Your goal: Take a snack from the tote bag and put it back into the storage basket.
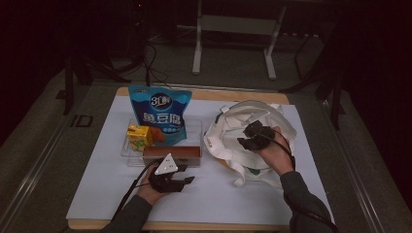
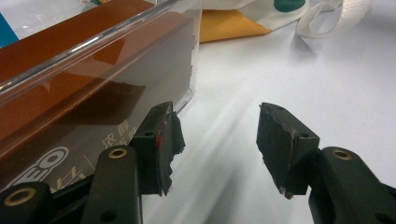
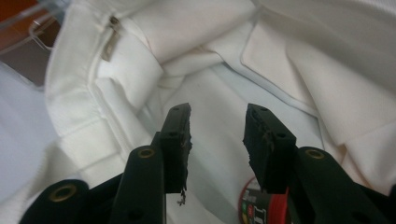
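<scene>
A white tote bag [image 1: 228, 128] lies open at the right of the white mat. My right gripper [image 1: 248, 139] hovers over its mouth, held by a hand. In the right gripper view that gripper [image 3: 217, 133] is open above the bag's white lining [image 3: 219, 93], and a small red and black item [image 3: 261, 210] lies just beneath the jaws. My left gripper [image 1: 185, 180] rests low on the mat in front of a brown box [image 1: 171, 153]. In the left gripper view it [image 2: 217, 140] is open and holds nothing, with the brown box [image 2: 70, 93] close on its left behind a clear wall.
A clear tray [image 1: 194, 127] at centre left holds a blue snack bag [image 1: 160, 112], a yellow carton [image 1: 138, 136] and the brown box. Bare white mat [image 1: 218, 199] spreads along the front. A metal stand [image 1: 233, 39] stands beyond the table.
</scene>
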